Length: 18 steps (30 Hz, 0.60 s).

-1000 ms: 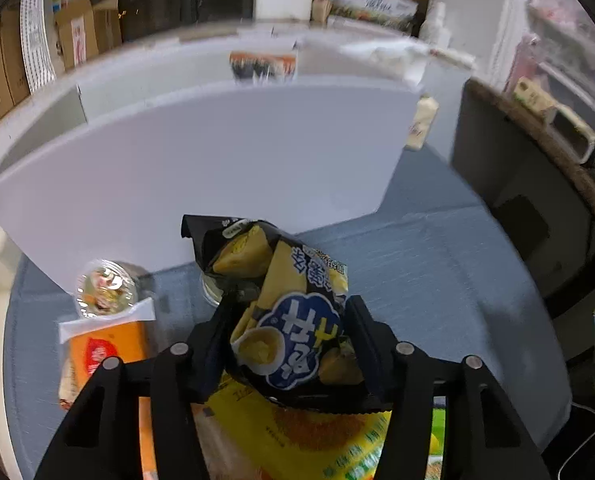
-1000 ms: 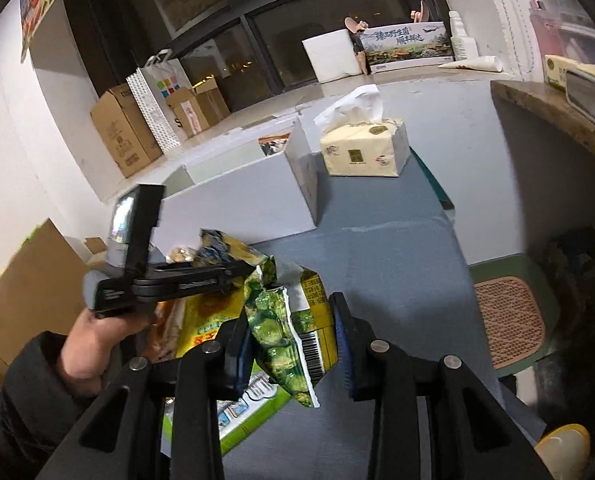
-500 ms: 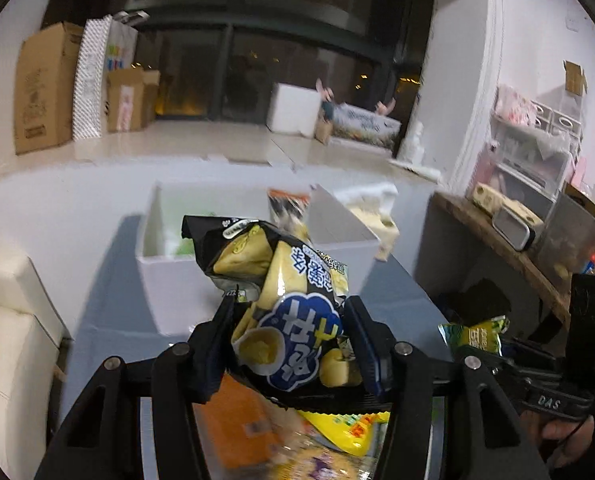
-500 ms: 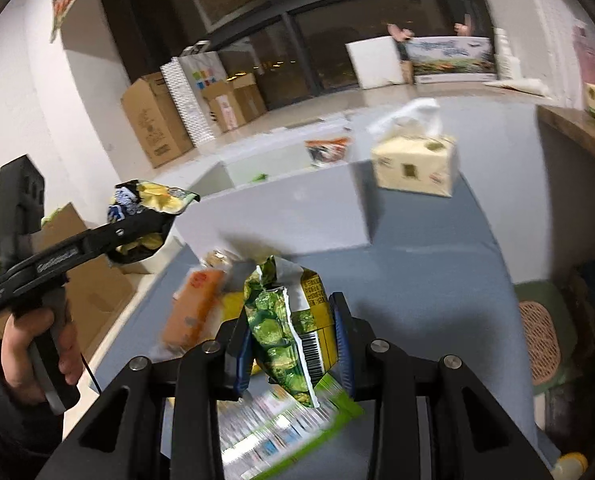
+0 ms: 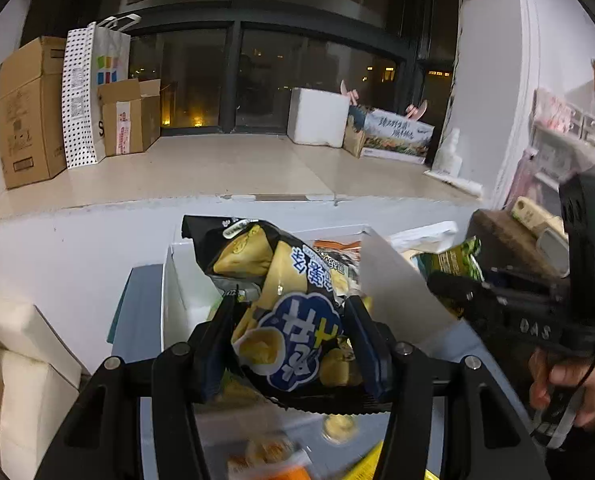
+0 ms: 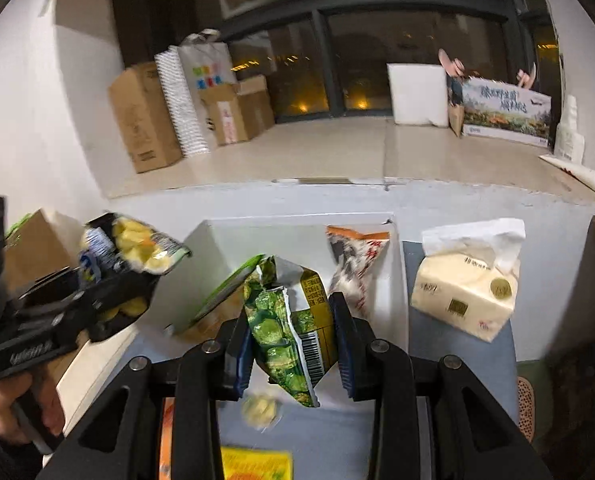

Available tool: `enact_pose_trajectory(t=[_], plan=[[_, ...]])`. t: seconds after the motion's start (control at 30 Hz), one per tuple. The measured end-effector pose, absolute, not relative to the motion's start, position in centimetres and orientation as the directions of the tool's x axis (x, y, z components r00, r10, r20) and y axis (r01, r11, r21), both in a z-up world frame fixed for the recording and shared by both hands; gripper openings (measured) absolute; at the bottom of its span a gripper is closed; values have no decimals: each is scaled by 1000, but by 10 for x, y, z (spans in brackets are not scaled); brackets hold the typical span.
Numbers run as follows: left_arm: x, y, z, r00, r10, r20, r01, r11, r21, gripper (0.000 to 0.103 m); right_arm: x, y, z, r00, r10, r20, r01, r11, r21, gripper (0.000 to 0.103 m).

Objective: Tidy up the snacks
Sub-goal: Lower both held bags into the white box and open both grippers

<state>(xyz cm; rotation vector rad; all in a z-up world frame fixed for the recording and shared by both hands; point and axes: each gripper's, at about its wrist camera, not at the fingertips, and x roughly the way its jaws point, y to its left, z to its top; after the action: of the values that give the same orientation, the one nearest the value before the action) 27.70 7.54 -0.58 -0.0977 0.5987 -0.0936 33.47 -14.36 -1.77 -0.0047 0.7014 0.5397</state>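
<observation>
Stretching under both tools is a grey-blue table (image 6: 437,344) in a white-walled room with dark night windows, a pale ledge behind carrying three brown cardboard boxes (image 6: 143,116) and one dotted paper bag (image 5: 83,96). One white box (image 6: 297,236) stands on the table holding one orange-topped packet (image 6: 355,264) (perhaps more, the inside is partly hidden), with one tissue pack (image 6: 465,292) just beside it. The left gripper (image 5: 293,320) is clamped on one black-and-yellow snack bag (image 5: 281,300) and the right gripper (image 6: 293,340) on one green snack bag (image 6: 285,320), both raised near the box.
</observation>
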Motion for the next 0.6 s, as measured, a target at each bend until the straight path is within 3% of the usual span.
enact_pose_trajectory(t=[0.1,0.13,0.17,0.2,0.23,0.6], plan=[[298,76,-13,829,-70,-554,29,996,-82,64,359,-145,-21,646,435,-627,-438,884,163,38],[303,78,-16,822,-54,-567,11,997,-80,81,366,-145,-22,642,433,-633,-433,886,166,46],[310,79,-21,806,-52,-590,1,996,-86,103,372,-144,-24,634,431,-642,-428,887,173,78],[310,81,-24,801,-58,-596,-3,995,-101,103,375,-145,-24,635,424,-646,-413,893,180,96],[312,83,-26,796,-64,-602,-8,993,-116,103,374,-147,-22,651,432,-624,-409,892,191,103],[288,86,-16,806,-47,-590,-19,994,-105,103,346,-153,-11,684,471,-557,-446,874,191,103]])
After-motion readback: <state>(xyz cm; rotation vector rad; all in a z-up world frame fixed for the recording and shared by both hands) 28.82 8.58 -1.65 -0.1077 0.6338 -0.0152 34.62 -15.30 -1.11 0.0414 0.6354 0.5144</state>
